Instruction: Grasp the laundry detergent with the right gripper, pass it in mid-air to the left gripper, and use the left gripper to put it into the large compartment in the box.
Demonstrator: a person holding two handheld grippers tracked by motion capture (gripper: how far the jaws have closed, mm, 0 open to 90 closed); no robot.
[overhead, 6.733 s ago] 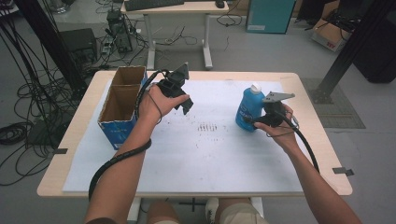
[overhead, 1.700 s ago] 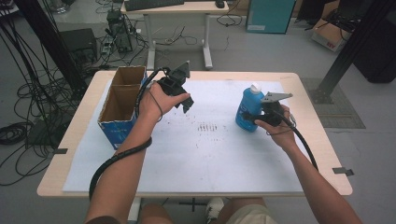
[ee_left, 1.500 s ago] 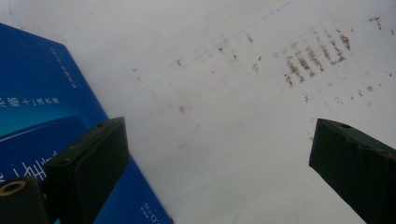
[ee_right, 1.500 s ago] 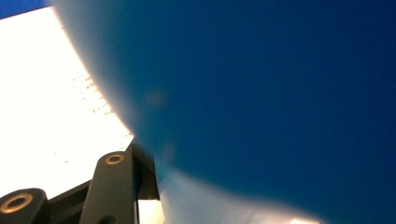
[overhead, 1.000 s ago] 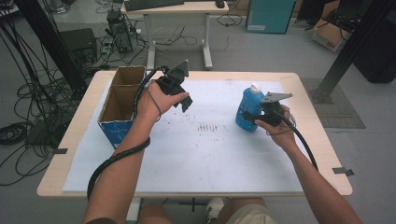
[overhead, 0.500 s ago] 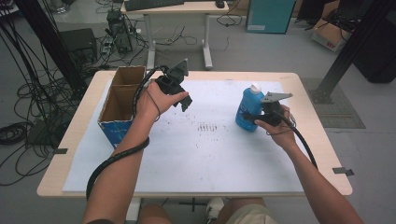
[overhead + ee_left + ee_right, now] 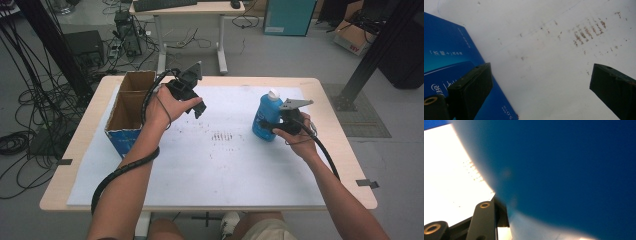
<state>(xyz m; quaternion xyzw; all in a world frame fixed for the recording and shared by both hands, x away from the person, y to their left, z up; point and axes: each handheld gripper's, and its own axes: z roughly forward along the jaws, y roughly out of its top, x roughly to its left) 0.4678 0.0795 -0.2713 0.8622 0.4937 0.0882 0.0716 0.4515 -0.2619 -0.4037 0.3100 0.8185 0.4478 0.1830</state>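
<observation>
Right gripper (image 7: 267, 125) clamped on the upright blue bottle (image 7: 265, 120) at the table's (image 7: 330, 150) right side; left gripper (image 7: 541, 87), jaws apart, held above the white sheet (image 7: 225, 160) beside the cardboard box (image 7: 125, 117).

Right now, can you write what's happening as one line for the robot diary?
right gripper: shut on blue bottle, upright on white sheet | left gripper: open, empty, above sheet beside cardboard box
</observation>
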